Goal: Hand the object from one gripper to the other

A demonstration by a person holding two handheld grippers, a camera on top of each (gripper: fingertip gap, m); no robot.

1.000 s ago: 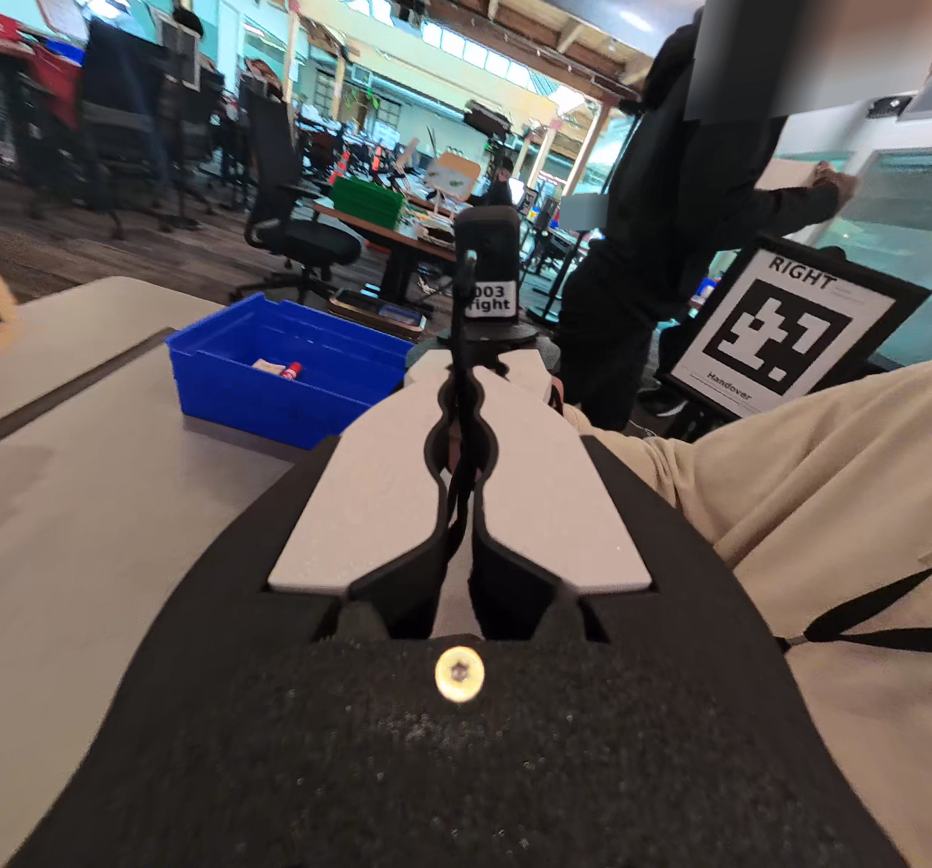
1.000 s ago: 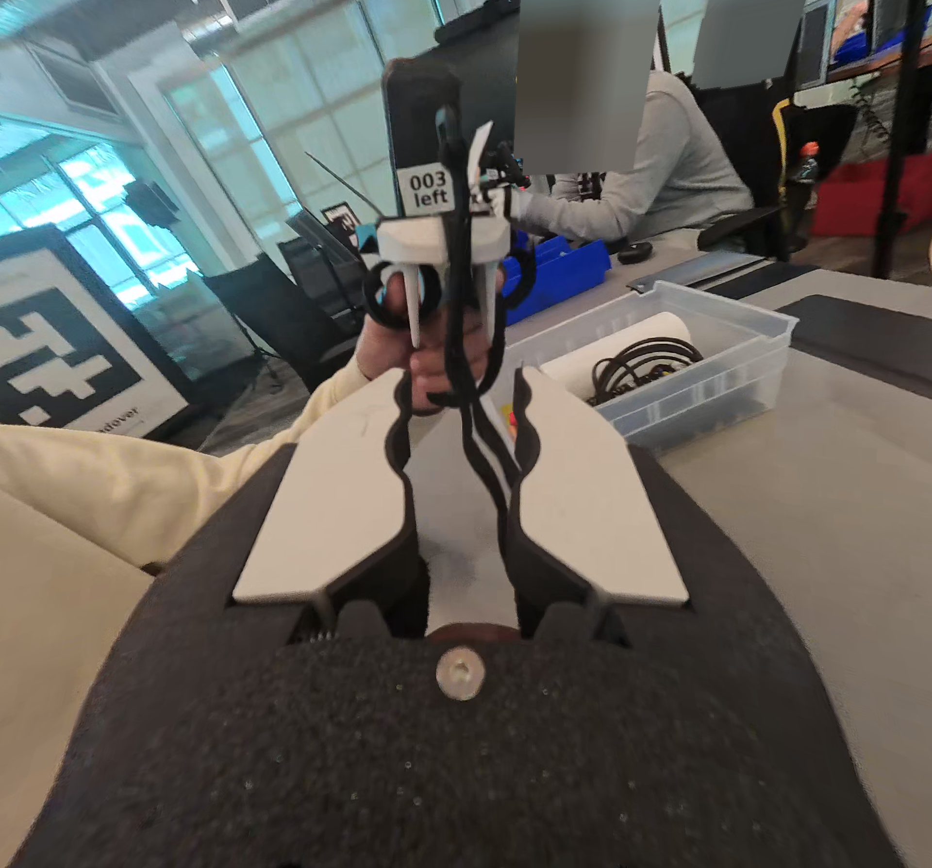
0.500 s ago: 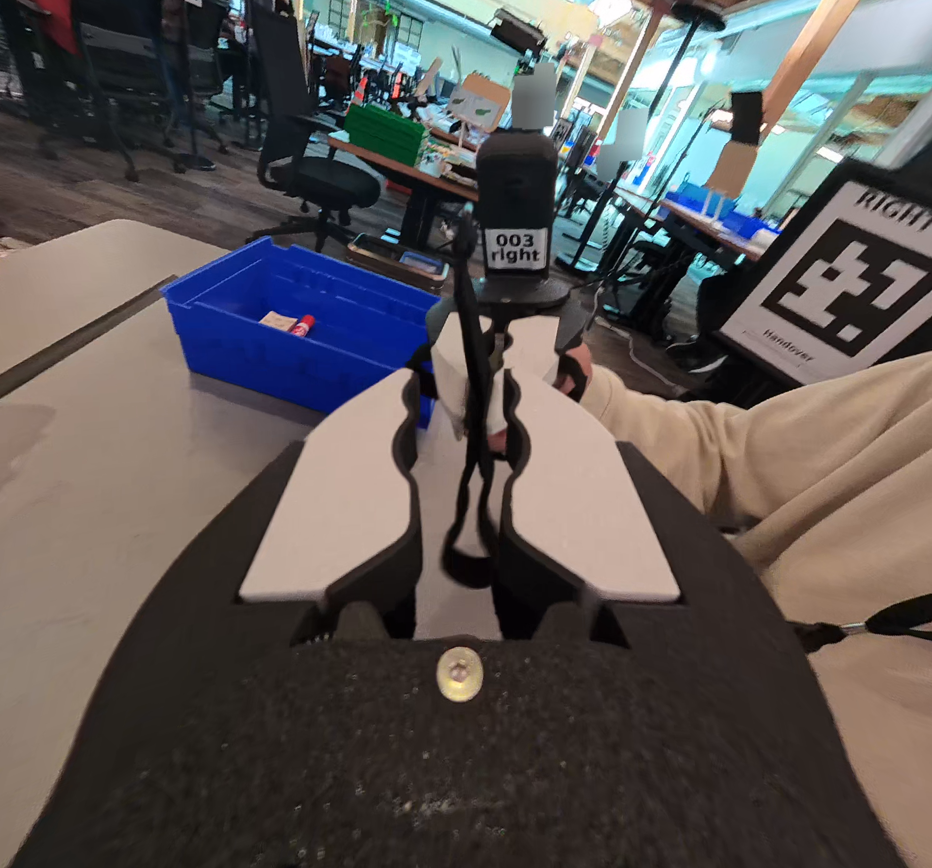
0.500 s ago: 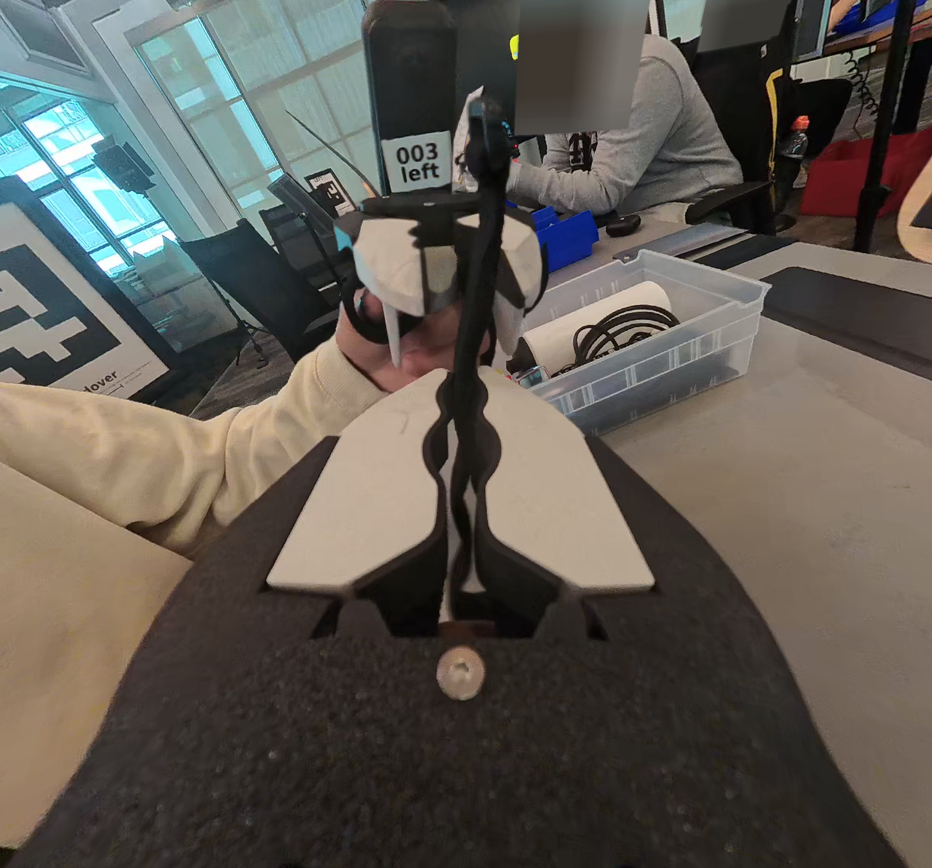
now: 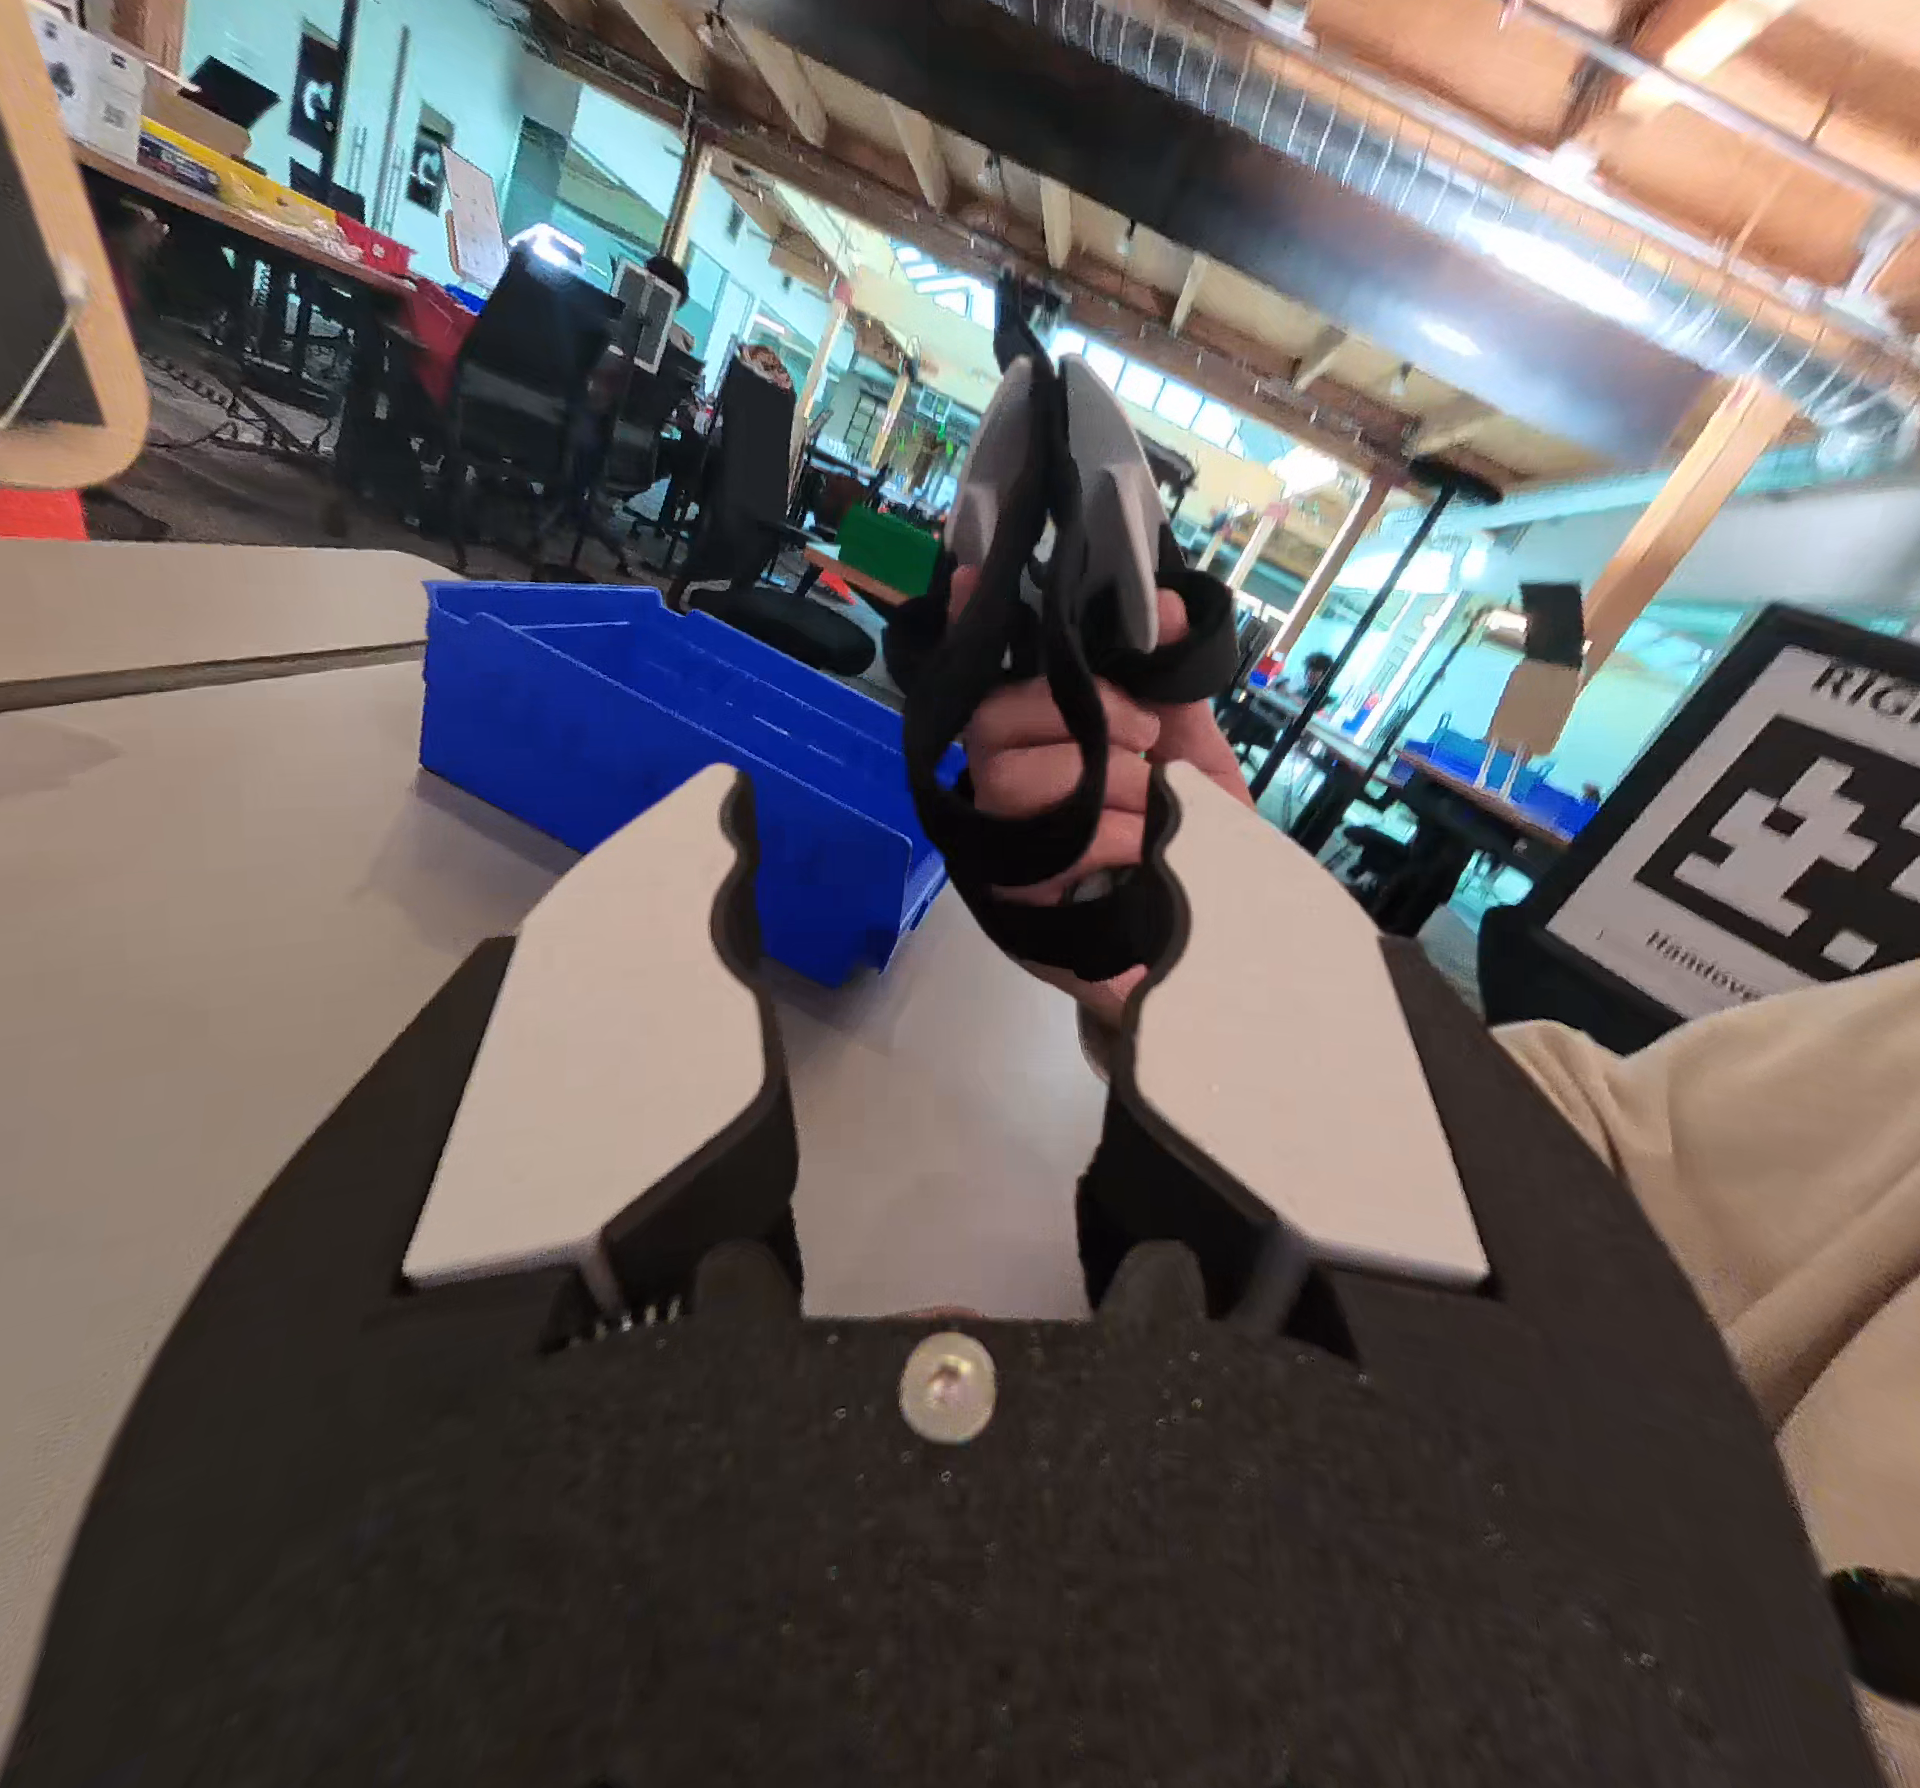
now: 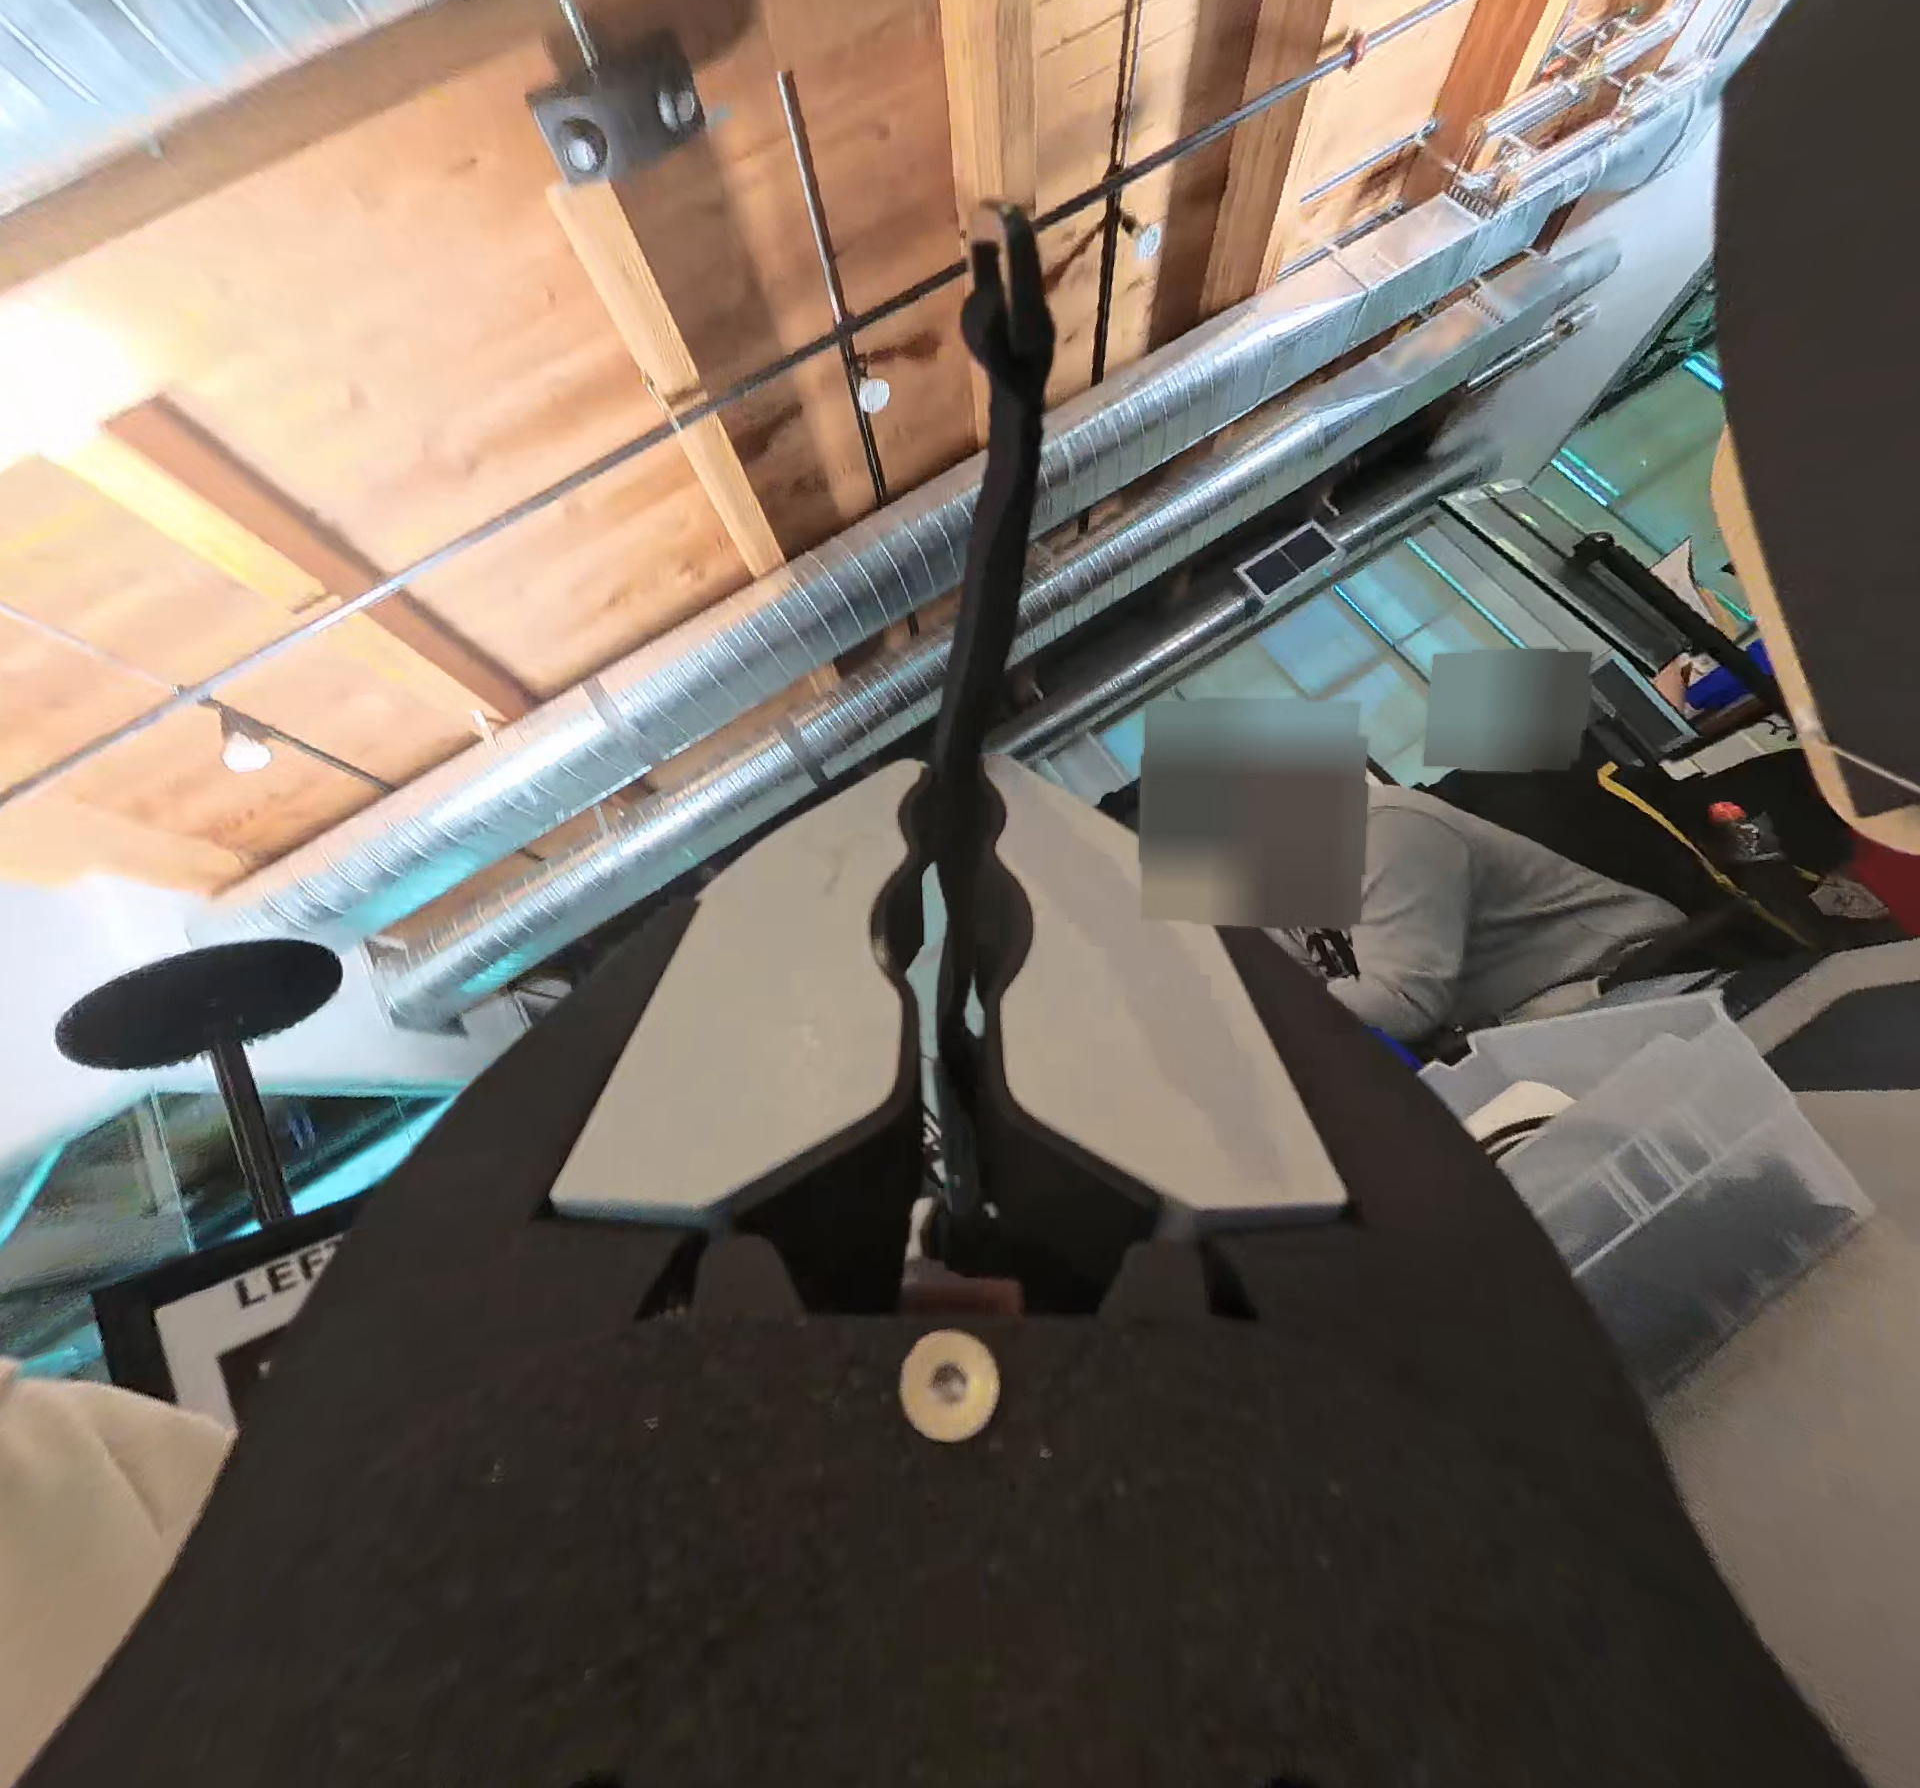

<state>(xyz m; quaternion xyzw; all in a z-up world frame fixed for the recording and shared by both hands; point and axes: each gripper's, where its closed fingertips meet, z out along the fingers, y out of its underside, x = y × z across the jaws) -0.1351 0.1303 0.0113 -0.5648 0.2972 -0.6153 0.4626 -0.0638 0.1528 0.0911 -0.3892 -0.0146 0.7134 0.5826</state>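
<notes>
A long black strap point(image 6: 987, 543) is clamped between the fingers of my right gripper point(image 6: 956, 782), which is shut and tilted up toward the ceiling. The strap's free end sticks up above the fingertips. In the left wrist view the right gripper point(image 5: 1039, 377) shows farther off, held in a hand, and the strap point(image 5: 1086, 751) hangs from it in loops. My left gripper point(image 5: 951, 803) is open and empty, just below and in front of those loops, over the grey table point(image 5: 208, 907).
A blue bin point(image 5: 665, 720) stands on the table beyond the left gripper. A clear plastic bin point(image 6: 1662, 1146) sits at the right. Black-and-white marker boards point(image 5: 1766, 824) stand off the table's edge. A seated person point(image 6: 1475, 907) is behind. The grippers' ends are close to 12 cm from one another.
The right gripper shut on the strap, then the left gripper opened and let it go. The right gripper has lifted and tilted upward with the strap.
</notes>
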